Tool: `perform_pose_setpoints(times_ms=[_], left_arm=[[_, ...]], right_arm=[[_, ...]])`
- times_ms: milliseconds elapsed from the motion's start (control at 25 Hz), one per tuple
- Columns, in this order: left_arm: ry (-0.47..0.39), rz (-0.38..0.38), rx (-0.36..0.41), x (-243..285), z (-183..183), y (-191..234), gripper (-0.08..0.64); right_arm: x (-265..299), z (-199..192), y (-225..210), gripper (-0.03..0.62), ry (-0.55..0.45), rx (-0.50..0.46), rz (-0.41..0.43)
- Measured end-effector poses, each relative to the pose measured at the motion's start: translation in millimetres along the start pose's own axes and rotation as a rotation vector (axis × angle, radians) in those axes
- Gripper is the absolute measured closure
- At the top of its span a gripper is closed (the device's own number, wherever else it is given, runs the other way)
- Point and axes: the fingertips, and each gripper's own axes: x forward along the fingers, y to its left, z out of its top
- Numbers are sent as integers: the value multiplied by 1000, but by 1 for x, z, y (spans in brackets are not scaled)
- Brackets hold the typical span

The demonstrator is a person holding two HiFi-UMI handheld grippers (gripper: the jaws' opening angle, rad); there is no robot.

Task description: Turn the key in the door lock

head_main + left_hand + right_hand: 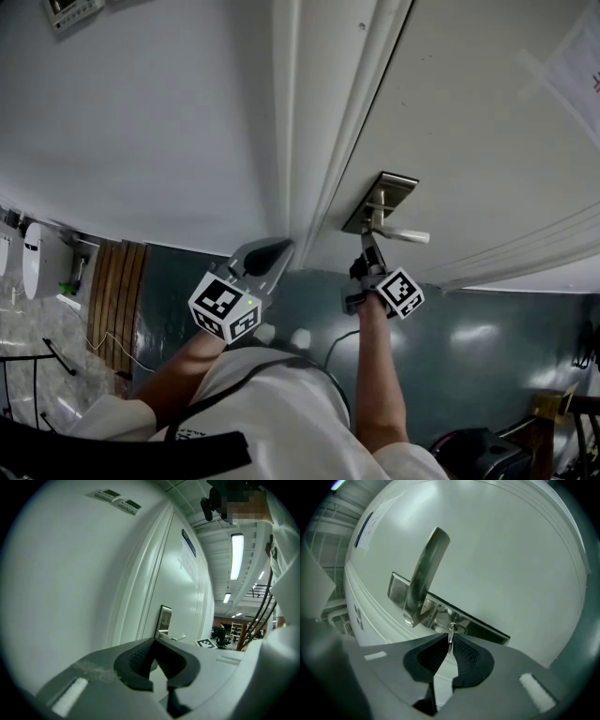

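Observation:
In the right gripper view a small metal key (450, 635) sticks out of the steel lock plate (487, 629), just below the lever handle (423, 576). My right gripper (450, 641) is shut on the key's head, its black pads meeting on it. The head view shows this gripper (368, 260) pressed up under the lock plate (380, 202) and handle (405, 234) on the white door (469, 141). My left gripper (278, 248) hangs by the door frame, left of the lock; its jaws (153, 640) are shut on nothing. The lock plate (164, 619) stands ahead of it.
The white door frame (309, 141) runs between the wall (141, 122) and the door. A paper notice (581, 66) is taped high on the door. A wooden panel (112, 300) and a dark chair (478, 455) stand on the green floor behind me.

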Motion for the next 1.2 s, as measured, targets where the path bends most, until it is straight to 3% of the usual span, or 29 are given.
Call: perform_pose_setpoints(times_ms=[480,920,1200], left_arm=[[-4,-31,3,-4,-1,-4,557],[-18,-49,8,-7,5,-4,557],[-21,-58,8,-9,6,-2,557]], right_arm=[[2,-4,3,557,46,-412,-196],[3,-7,4,546,117,-746,-322],[4,-8,4,546,146,-912,-400]])
